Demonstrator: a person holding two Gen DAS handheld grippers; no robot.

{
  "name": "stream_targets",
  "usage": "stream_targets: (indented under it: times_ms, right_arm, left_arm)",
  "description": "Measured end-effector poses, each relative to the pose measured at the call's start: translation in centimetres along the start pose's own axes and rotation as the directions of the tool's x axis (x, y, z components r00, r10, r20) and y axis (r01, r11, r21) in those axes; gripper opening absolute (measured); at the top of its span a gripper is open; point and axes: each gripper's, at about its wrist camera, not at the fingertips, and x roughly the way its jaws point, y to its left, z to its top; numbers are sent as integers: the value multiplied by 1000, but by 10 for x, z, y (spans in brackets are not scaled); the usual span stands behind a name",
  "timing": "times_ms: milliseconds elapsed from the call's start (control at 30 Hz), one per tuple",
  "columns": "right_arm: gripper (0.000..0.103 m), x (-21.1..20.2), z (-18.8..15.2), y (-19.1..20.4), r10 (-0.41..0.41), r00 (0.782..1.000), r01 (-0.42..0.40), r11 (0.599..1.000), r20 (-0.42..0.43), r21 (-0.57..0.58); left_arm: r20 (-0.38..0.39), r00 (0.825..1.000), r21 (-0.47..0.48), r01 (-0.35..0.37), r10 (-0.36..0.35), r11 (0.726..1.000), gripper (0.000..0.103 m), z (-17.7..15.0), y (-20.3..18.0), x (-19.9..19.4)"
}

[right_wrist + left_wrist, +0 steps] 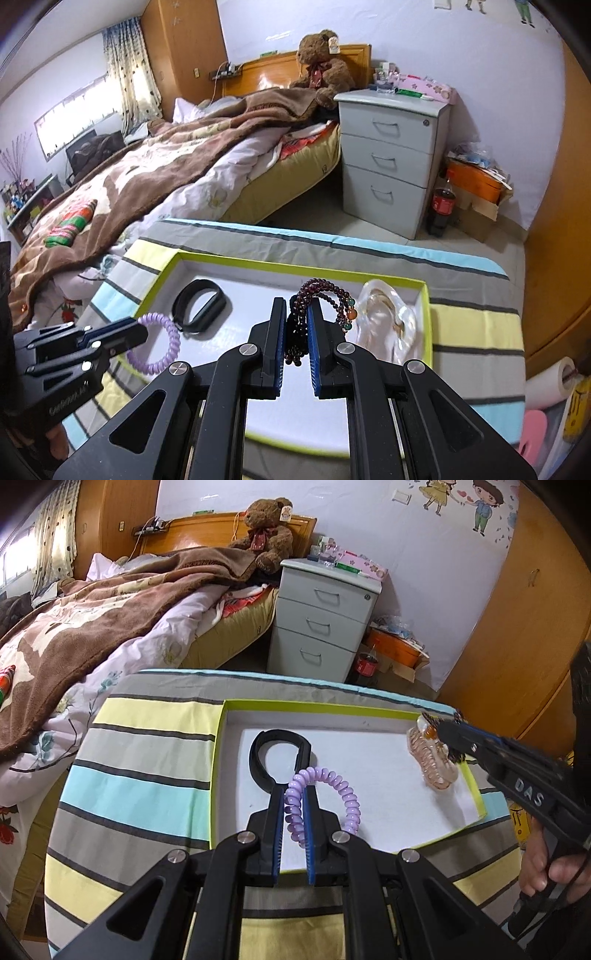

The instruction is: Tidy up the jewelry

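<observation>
Nearest the left wrist camera, the left gripper (293, 794) was clamped tight on a lilac spiral plastic hair tie (325, 797), one side of the coil pinched between its blue pads while the rest looped out to the right above the tray floor. In the right wrist view, the right gripper (297, 317) was likewise closed on a dark garnet-red beaded bracelet (314, 306) with orange and green beads, several strands bunched between the pads and the free loop hanging to the right. Both grippers were held over a shallow white cardboard tray with a lime-green rim (221, 760), which sat on a striped cloth-covered table (147, 794) in yellow, grey and pale blue. Inside the tray, a black rubber fitness band (199, 306) lay on the left part of the floor, just beyond the hair tie, and a translucent peach plastic claw clip (434, 764) lay at the right end, close against the rim. From the left wrist view the right gripper's tip overlapped that clip, though contact could not be judged. A hand (546, 871) gripped the right tool's handle at the frame edge. Beyond the table stood a grey 3-drawer cabinet (325, 624) and a bed with a brown blanket (110, 609), a brown teddy bear (267, 531) propped at its wooden headboard.
</observation>
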Motion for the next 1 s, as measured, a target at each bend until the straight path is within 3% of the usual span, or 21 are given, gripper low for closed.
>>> stream_targets:
  times_ms: [367,1000]
  right_arm:
    - [11,46,4,-8,50,994,-45,998,-98,48]
    - [11,69,2,-7,11,989,-9,1000,-150,12]
  left_arm:
    - [-37,999,-13,-8,8,1000,10,0,5,22]
    - [-66,998,-30,-26,24,999,11,-3,11,38]
